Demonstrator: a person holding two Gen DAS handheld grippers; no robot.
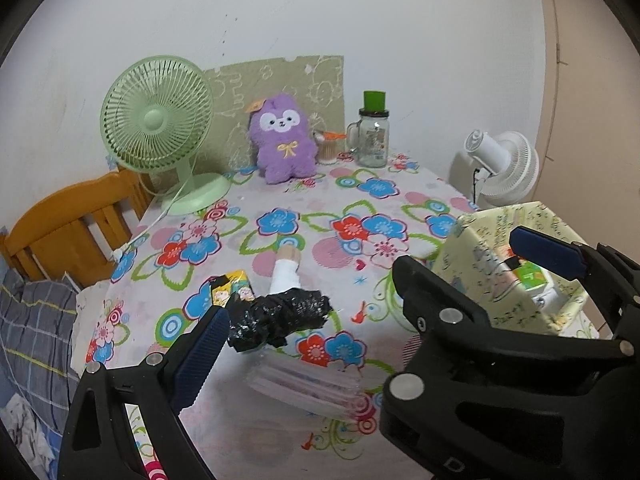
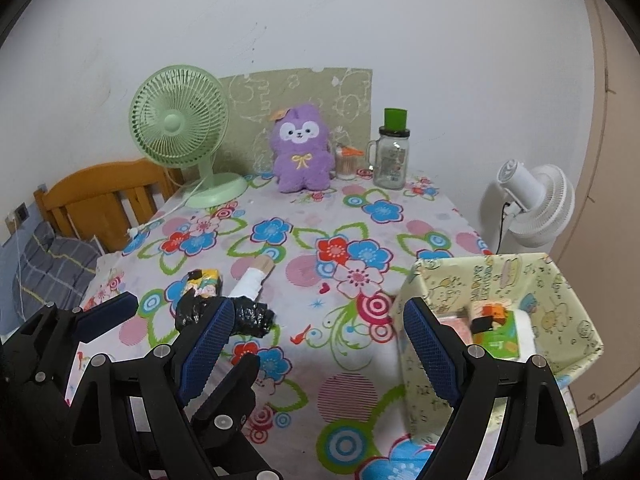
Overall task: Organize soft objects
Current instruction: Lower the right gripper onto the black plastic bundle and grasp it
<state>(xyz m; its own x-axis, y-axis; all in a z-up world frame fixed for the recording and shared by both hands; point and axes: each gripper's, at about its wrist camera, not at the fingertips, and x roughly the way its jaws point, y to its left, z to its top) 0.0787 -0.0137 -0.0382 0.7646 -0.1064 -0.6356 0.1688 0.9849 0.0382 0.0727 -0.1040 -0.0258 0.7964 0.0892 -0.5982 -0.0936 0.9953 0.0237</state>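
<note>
A crumpled black plastic bag [image 1: 280, 318] lies on the floral tablecloth [image 1: 320, 208], with a white sock [image 1: 285, 272] behind it and a yellow tissue pack [image 1: 232, 290] to its left. A clear packet stack [image 1: 304, 380] lies in front of the bag. A yellow patterned box [image 2: 500, 320] at the right holds a green pack [image 2: 498, 340] and other soft items. My left gripper [image 1: 368, 312] is open, above the bag and packets. My right gripper [image 2: 316, 340] is open and empty between the bag [image 2: 240, 318] and the box. A purple plush [image 2: 302, 150] sits at the back.
A green desk fan [image 2: 180, 128] stands back left, its cord trailing off the table. A glass jar with a green lid [image 2: 392, 156] and a toothpick holder [image 2: 346, 164] stand beside the plush. A white fan [image 2: 536, 204] and a wooden headboard [image 2: 104, 196] flank the table.
</note>
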